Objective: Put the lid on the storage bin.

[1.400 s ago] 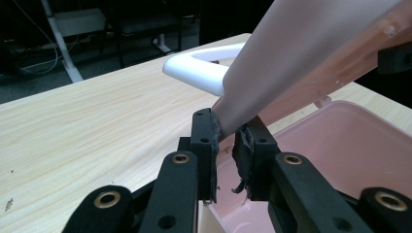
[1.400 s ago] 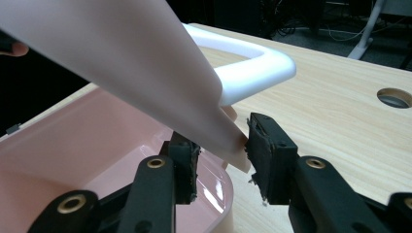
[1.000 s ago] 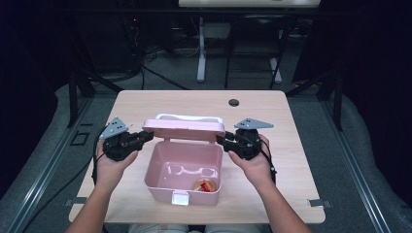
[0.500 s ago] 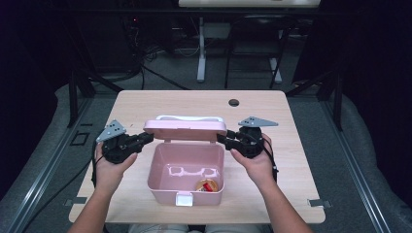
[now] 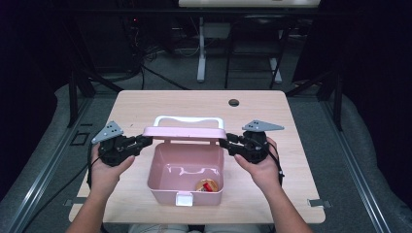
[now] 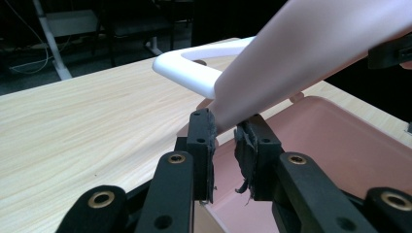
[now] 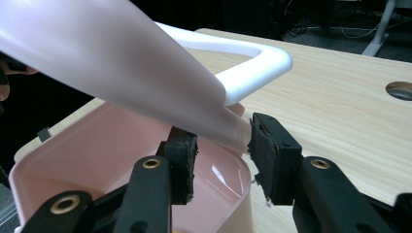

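A pink box (image 5: 165, 194) stands open on the table, its lid (image 5: 184, 132) raised at the back with a white handle (image 5: 189, 119) behind it. My left gripper (image 5: 145, 141) is at the lid's left end. Its jaws have just been opening, and the lid corner (image 6: 272, 73) sits loosely between the pads (image 6: 206, 131). At the lid's right end, my right gripper (image 5: 224, 141) has eased slightly wider, but its pads (image 7: 265, 145) still rest against the lid corner (image 7: 145, 63). A small red and orange thing (image 5: 206, 186) lies inside the box.
A white latch (image 5: 183, 198) sits on the box's front wall. The wooden table (image 5: 145, 102) has a dark cable hole (image 5: 233, 102) near its far edge. Beyond the table are dark floor, cables and a white stand.
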Motion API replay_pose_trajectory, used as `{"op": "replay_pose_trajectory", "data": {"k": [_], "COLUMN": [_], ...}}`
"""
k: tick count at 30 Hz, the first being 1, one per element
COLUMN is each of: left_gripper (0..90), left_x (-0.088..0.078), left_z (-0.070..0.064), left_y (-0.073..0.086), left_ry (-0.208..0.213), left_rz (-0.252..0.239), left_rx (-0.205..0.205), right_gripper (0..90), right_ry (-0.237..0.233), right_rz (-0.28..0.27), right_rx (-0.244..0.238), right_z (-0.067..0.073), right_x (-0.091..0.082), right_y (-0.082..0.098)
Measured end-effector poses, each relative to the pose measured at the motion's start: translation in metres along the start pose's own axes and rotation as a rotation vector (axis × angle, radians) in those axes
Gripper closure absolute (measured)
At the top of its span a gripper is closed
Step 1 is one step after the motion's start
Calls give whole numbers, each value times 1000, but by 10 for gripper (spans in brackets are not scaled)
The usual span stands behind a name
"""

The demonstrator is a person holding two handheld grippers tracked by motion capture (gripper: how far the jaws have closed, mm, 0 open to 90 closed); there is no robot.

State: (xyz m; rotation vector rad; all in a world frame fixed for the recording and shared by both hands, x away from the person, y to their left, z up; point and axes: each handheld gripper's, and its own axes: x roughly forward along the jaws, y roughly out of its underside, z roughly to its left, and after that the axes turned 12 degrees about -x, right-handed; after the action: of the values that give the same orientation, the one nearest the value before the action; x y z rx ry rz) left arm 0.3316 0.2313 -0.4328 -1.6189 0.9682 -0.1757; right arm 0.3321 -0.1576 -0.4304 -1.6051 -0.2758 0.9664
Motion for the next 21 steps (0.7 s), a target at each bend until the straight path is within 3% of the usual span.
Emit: {"op": "replay_pose_trajectory", "data": {"k": [11,16,21], "left_gripper": [731,729,721], "left_x": [-10,-14,-14], "left_z": [-2,-9,-17], "left_y": [0,-3,-5], "left_ry": [7,18,-4], "left_rz": [31,41,59], "left_rx": [-2,22,50], "right_gripper": [615,614,615], "right_ry": [5,-10,-22], "right_rz": [-2,-6,-9], "right_rx": [-26,-31,-42], "right_z": [5,7,11], "right_x": [-9,-14,-16], "right_y": [3,2,2]}}
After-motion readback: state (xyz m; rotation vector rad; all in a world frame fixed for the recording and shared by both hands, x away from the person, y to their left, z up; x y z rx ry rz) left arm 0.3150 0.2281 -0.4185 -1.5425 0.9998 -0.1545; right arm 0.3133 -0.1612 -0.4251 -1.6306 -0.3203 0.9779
